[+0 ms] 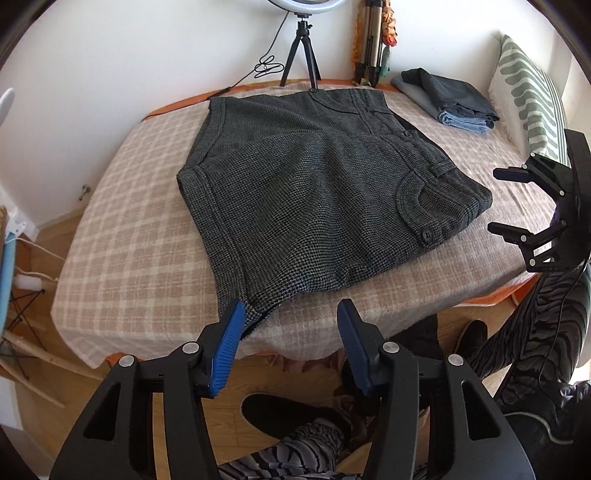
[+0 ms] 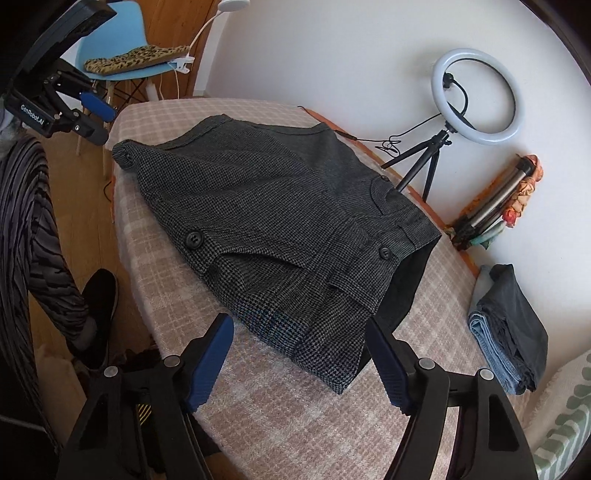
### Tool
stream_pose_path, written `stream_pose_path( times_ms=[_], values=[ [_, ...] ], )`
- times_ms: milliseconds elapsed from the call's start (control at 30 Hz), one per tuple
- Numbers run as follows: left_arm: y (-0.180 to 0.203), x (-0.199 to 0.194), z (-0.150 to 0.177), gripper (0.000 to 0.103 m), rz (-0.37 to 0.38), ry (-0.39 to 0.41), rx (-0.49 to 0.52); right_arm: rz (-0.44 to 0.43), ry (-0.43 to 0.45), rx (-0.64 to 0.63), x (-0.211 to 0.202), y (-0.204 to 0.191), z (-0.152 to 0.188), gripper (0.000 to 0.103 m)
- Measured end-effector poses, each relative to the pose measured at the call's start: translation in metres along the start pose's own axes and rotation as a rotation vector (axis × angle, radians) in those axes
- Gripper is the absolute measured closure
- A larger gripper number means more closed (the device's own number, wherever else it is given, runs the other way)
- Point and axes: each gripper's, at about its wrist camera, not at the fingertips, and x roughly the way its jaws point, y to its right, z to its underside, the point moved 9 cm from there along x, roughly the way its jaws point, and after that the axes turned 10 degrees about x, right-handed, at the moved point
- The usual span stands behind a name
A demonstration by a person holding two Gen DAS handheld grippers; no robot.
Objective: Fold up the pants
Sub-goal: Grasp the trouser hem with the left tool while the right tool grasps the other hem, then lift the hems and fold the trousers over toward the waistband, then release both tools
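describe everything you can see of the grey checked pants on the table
The grey checked pants look like thick woven wool in a fine houndstooth. They lie folded into a compact, slightly rumpled stack on the plaid-covered table, waistband end open, showing dark lining. Belt loops, curved pockets and black buttons show. One corner overhangs the table edge. Neither gripper touches them.

Home room: blanket-covered table (image 1: 122, 206), ring light (image 2: 476, 96), blue chair (image 2: 122, 22), wooden floor (image 2: 85, 192).
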Motion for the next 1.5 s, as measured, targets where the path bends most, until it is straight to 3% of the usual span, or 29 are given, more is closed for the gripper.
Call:
stream_pose_path(
  times_ms=[367, 433, 500, 733, 1000, 1033, 1067, 1233, 1500],
  values=[
    [-0.006, 0.018, -0.004, 0.052, -0.01, -0.112, 0.193, 0.049, -0.087, -0.215, 0.044, -0.017, 0.011, 0.032],
    [-0.004, 0.023, -0.001, 0.052, -0.01, -0.137, 0.222, 0.067, -0.11, -0.258, 0.05, -0.018, 0.017, 0.054],
    [-0.002, 0.028, 0.0, 0.052, -0.005, -0.152, 0.24, 0.07, -0.126, -0.286, 0.054, -0.02, 0.02, 0.058],
    [0.007, 0.044, 0.004, 0.052, 0.013, -0.192, 0.293, 0.061, -0.078, -0.169, 0.045, 0.002, -0.004, 0.091],
    [0.0, 0.063, 0.008, 0.052, -0.04, -0.218, 0.323, 0.058, -0.035, -0.059, 0.034, 0.027, -0.034, 0.094],
    [-0.001, 0.063, 0.007, 0.053, -0.044, -0.214, 0.326, 0.058, -0.031, -0.052, 0.033, 0.029, -0.036, 0.094],
    [-0.002, 0.063, 0.005, 0.065, -0.049, -0.206, 0.33, 0.054, -0.028, -0.041, 0.032, 0.029, -0.039, 0.094],
    [-0.004, 0.06, -0.006, 0.094, -0.023, -0.157, 0.309, 0.058, -0.003, -0.002, 0.025, 0.035, -0.045, 0.094],
    [-0.044, 0.025, -0.065, 0.095, -0.084, 0.043, 0.187, 0.076, 0.068, 0.097, 0.011, 0.056, -0.069, 0.094]
  ],
)
